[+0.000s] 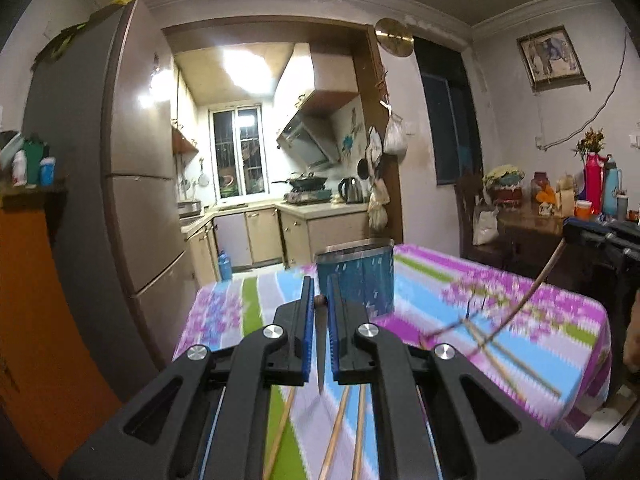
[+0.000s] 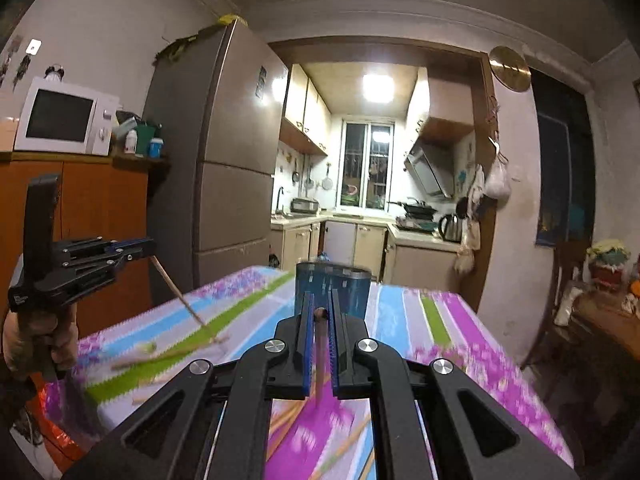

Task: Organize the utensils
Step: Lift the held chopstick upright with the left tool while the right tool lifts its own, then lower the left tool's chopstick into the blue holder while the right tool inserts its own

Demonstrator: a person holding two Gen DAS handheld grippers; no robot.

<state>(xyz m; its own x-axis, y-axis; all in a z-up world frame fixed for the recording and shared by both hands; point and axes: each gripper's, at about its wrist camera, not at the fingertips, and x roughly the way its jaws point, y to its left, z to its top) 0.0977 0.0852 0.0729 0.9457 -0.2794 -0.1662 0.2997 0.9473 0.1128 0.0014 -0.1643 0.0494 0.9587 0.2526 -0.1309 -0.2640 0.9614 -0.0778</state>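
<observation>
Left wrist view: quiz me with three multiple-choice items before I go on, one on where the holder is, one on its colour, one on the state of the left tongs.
1. Where does the holder stand?
A. on the tablecloth
B. on the floor
C. on a shelf

2. What colour is the holder?
A. red
B. blue
C. white

3. What state are the left tongs in?
A. open and empty
B. shut on a chopstick
C. open around the holder

Answers:
1 A: it stands upright on the striped tablecloth, just beyond the tongs.
2 B: its wall is blue under a metal rim.
3 B: the blue pads clamp a chopstick that hangs down between them.
</observation>
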